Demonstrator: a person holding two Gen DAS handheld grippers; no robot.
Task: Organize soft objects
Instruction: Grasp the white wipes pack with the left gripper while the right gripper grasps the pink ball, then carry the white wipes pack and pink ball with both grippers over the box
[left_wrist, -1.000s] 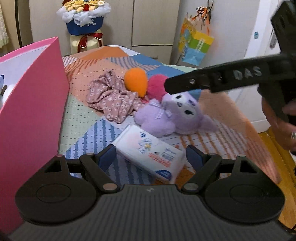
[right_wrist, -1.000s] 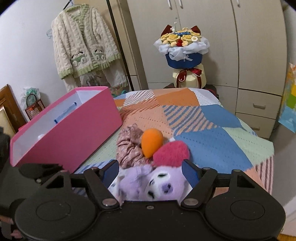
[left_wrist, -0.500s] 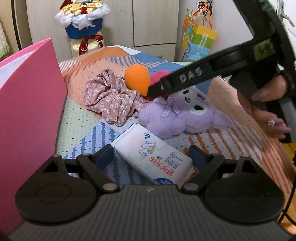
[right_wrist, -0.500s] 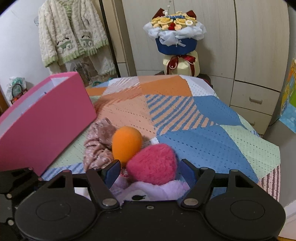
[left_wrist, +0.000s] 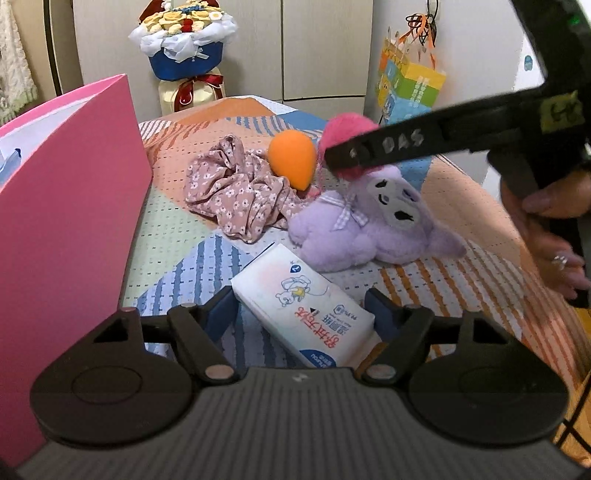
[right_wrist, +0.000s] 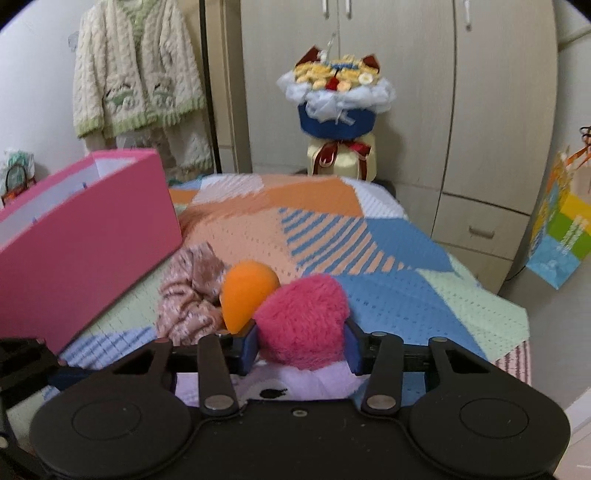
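Note:
A pink fluffy ball (right_wrist: 303, 325) sits between the blue pads of my right gripper (right_wrist: 301, 343). Its jaws are closing and both pads press into the fluff. In the left wrist view one right finger (left_wrist: 388, 147) crosses the pink ball (left_wrist: 343, 125) above the purple plush toy (left_wrist: 376, 229). My left gripper (left_wrist: 301, 306) straddles a white tissue pack (left_wrist: 295, 295) lying slantwise; its jaws are closing, with the pads close to the pack's corners. An orange egg-shaped sponge (left_wrist: 291, 158) and a floral cloth (left_wrist: 236, 192) lie beside the toy. The pink box (left_wrist: 66, 221) stands at the left.
Everything lies on a patchwork bedspread (right_wrist: 369, 258) whose edge drops off at the right. A person's hand (left_wrist: 546, 229) holds the right gripper. A bouquet (right_wrist: 336, 99), a wardrobe (right_wrist: 480, 110), a hanging cardigan (right_wrist: 136, 74) and a colourful gift bag (left_wrist: 410, 85) stand behind the bed.
My right gripper moved forward from over the purple toy to the pink ball and closed on it. The left jaws narrowed around the tissue pack.

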